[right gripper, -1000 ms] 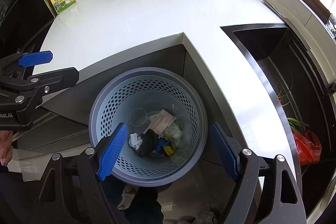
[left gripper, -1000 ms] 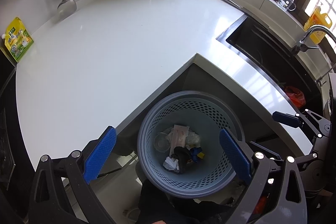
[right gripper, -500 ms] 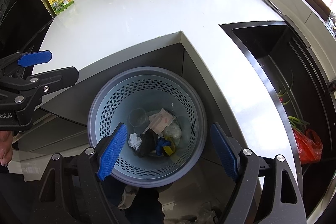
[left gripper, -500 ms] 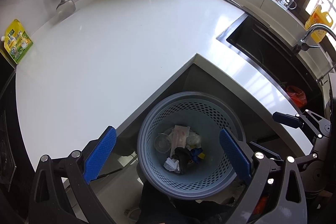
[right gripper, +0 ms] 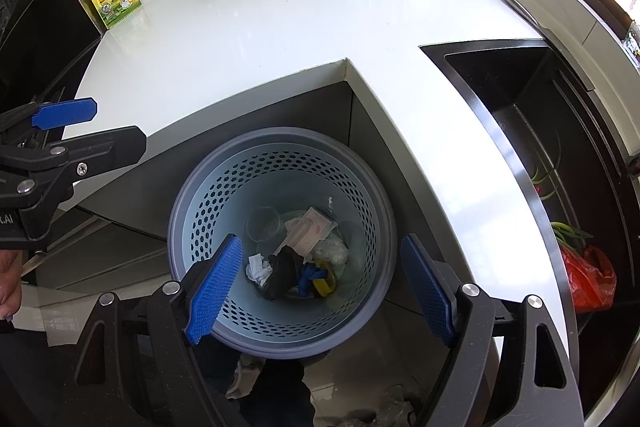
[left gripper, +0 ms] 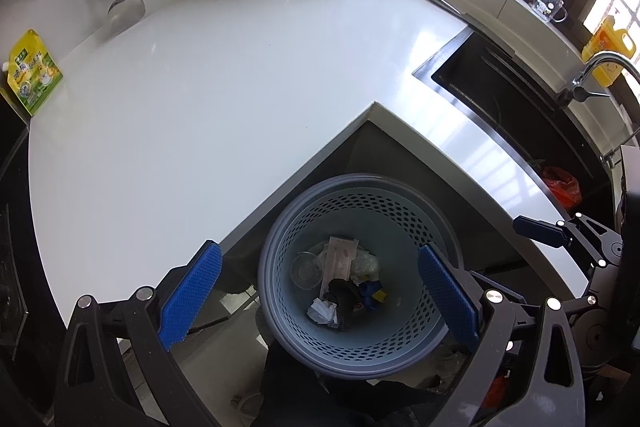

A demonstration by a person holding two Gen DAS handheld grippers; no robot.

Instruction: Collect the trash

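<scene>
White counter [left gripper: 192, 131]; trash in basket [left gripper: 404, 343]; both tongs [left gripper: 318, 295] [right gripper: 320, 287] agape.

Left tongs [left gripper: 320, 297]: black angular frame with triangular cut-outs, bright blue ribbed pads [left gripper: 191, 294], and round silver screws along the arms. Right tongs [right gripper: 320, 291], the same build: black frame, blue textured pads [right gripper: 215, 289], silver screw heads. White lettering shows on one black body.
</scene>
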